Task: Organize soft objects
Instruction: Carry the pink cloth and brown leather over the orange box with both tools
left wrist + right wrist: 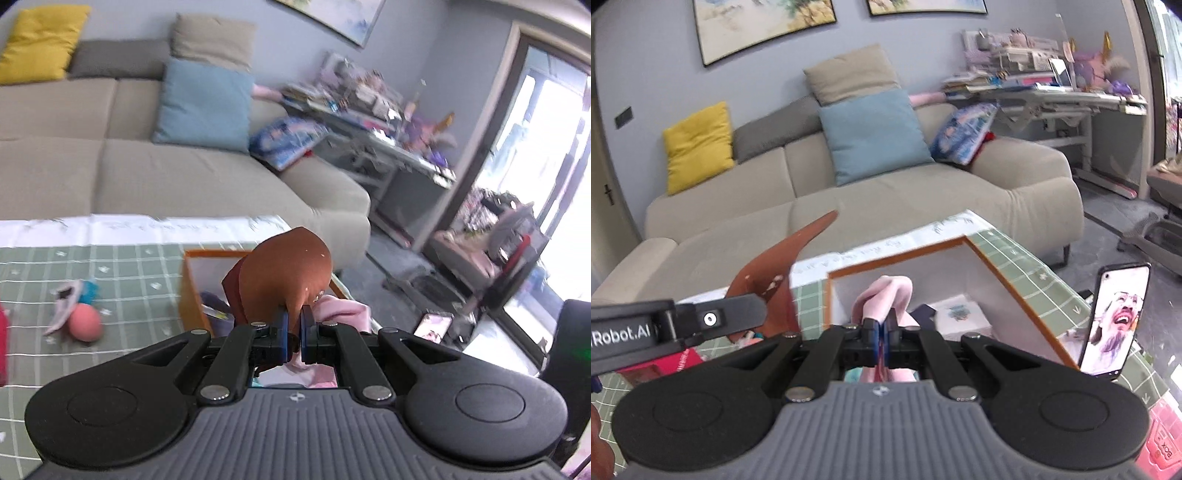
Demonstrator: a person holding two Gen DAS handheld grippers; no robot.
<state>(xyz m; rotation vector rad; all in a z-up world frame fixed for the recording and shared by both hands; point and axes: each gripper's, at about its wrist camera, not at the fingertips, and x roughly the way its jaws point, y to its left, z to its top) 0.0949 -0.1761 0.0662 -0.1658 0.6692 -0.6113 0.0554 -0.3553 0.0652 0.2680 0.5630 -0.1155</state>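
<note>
On the side of your left tongs (713,318), seen from the right wrist camera, you can read white lettering "Robot.AI", cut off at the picture's left edge. At the bottom right corner a red box (1161,448) shows "BOX" upside down. The writing along the white border of the counter (945,225) cloth is too blurred to read.

daylight fills both views, bright and even. in the left wrist view the glass door (546,155) is blown out to white glare, and the desk (388,140) beside it smears with motion blur, as does the tablecloth (110,258). the right wrist view is sharper; the sofa (886,199) reads clearly with soft shadows under its cushions. both pictures bend straight lines near the edges, and the corners fall to black.
</note>
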